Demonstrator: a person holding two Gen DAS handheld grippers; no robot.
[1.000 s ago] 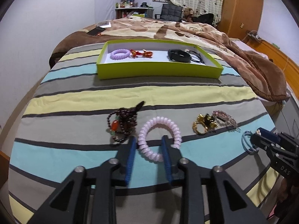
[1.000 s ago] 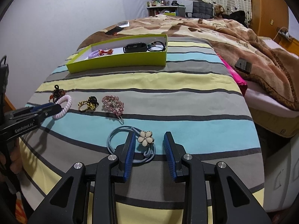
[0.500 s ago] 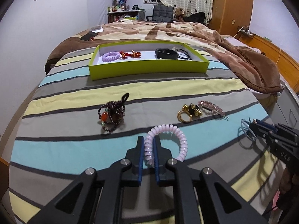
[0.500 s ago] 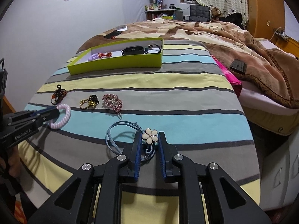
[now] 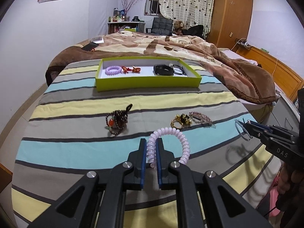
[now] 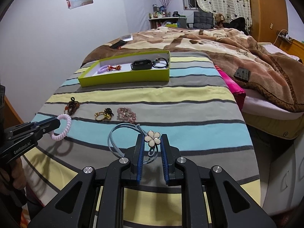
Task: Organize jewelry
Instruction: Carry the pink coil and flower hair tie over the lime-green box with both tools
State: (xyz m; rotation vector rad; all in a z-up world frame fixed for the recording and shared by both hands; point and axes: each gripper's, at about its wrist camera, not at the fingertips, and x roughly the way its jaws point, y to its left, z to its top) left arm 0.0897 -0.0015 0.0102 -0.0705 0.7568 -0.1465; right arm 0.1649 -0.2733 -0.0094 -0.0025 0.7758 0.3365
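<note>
My left gripper [image 5: 151,142] is shut on a pink coil bracelet [image 5: 178,134] and holds it lifted above the striped bedspread; it also shows in the right wrist view [image 6: 63,127]. My right gripper [image 6: 152,138] is shut on a blue cord hair tie with a cream flower [image 6: 152,137], raised off the bed; its cord loop [image 6: 121,138] hangs to the left. The green tray [image 5: 148,80] lies farther back and holds a pink coil, a red ornament, a black band and a black cord.
On the bedspread lie a dark bead bracelet [image 5: 116,121], a gold and black ring piece [image 5: 181,120] and a pink crystal clip [image 5: 201,116]. A brown blanket [image 5: 228,66] covers the bed behind and to the right. The bed edge drops off at the right.
Both grippers closed on their items and lifted them off the bedspread. The pink coil and the flower hair tie now cast shadows below.
</note>
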